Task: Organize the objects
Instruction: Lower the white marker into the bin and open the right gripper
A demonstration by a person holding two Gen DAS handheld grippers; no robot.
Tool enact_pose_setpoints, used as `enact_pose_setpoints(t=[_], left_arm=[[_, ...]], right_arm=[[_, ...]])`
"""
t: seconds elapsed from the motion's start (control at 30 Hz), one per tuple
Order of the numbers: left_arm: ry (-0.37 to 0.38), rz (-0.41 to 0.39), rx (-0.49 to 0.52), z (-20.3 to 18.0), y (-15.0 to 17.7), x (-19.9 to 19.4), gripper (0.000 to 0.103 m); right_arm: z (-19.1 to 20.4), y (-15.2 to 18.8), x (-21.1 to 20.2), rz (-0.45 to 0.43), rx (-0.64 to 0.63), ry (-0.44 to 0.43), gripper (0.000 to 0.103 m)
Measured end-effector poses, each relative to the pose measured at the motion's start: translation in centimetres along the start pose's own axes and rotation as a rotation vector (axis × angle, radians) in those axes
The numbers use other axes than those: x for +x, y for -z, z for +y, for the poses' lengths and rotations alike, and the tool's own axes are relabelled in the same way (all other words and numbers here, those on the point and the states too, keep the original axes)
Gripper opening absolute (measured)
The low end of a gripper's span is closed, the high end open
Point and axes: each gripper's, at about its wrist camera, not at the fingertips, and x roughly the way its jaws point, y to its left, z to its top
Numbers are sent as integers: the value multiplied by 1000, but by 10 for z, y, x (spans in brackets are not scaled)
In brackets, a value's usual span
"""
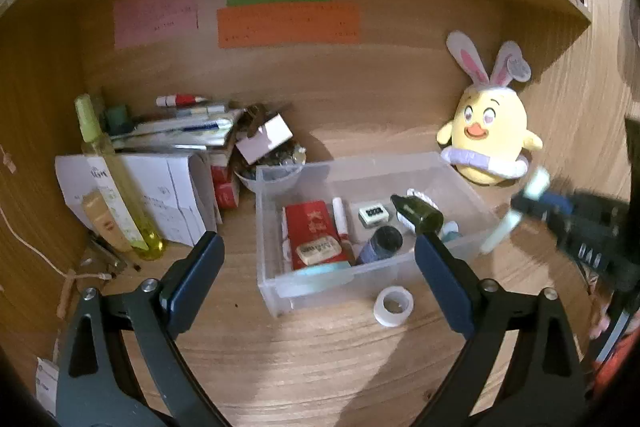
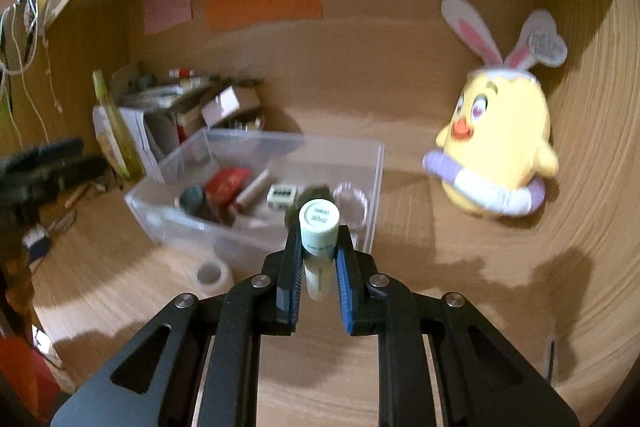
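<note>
Right hand-held gripper [image 2: 319,259] fills the near foreground of its own view, blue pads pinching a small pale-green tube [image 2: 319,227], flat cap end up and toward the camera, printed digits on it. Tube is held above the bench [image 2: 440,287], just near of the clear plastic bin [image 2: 256,227]. Frame is motion-blurred.

Left hand-held gripper [image 1: 320,255] spread wide, nothing between the pads, hovering on the near side of the same bin [image 1: 280,291]. Its jaws frame the bin's near wall.

Bin contents: red packet [image 1: 310,227] with a white eraser [image 1: 318,250] on top, white stick [image 1: 340,215], small white counter-like gadget [image 1: 372,215], dark cylinder [image 1: 380,245], dark green bottle [image 1: 418,215] lying on its side.

White tape roll [image 1: 394,305] flat on the bench, just near of the bin's near-right corner.

Yellow chick plush with bunny ears [image 1: 490,131] stands far right, against the back panel, just beyond the bin's far-right corner.

Far left: tall yellow-green bottle [image 1: 108,171] upright, white boxes [image 1: 168,195], stack of papers and pens [image 1: 188,127], small bowl of bits [image 1: 272,171].

Pink, green and orange notes [image 1: 288,23] stuck on the back panel.

In the left view the right gripper with its tube [image 1: 516,215] shows blurred at far right.
</note>
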Motion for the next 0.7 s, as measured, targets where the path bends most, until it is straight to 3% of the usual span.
enact_pose_setpoints(t=[0.37, 0.7], left_arm=[[48, 104, -13, -14, 29, 28, 97], [72, 209, 7, -34, 52, 64, 97]], right_arm=[[-14, -38, -5, -89, 11, 46, 14], [-13, -40, 20, -50, -7, 38, 14]])
